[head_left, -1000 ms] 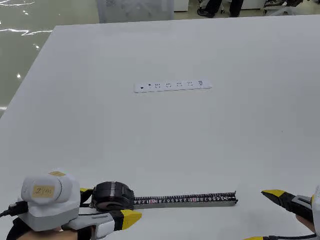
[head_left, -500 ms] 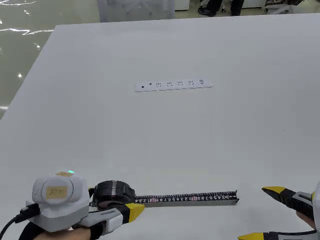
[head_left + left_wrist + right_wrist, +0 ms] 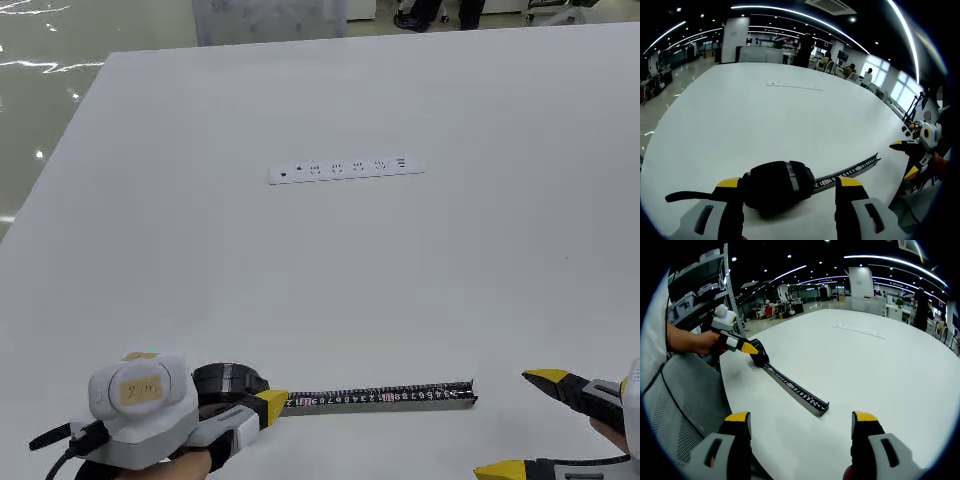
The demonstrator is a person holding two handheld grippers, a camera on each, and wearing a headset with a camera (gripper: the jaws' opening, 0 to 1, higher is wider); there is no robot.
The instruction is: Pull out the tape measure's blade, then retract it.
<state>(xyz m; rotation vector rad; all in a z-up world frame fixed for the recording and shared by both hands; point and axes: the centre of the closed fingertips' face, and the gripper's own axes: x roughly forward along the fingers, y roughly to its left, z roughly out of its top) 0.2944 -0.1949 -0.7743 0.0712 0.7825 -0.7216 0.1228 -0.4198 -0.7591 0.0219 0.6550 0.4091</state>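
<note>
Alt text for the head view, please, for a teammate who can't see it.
The left gripper, jaws open, straddles a black tape measure near the front edge of the white table, its blade lying extended to the right. The right gripper hovers open beyond the blade's tip, apart from it. A white power strip lies farther back.

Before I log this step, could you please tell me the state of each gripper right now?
Left gripper: open, fingers straddling the tape measure case.
Right gripper: open, holding nothing.
</note>
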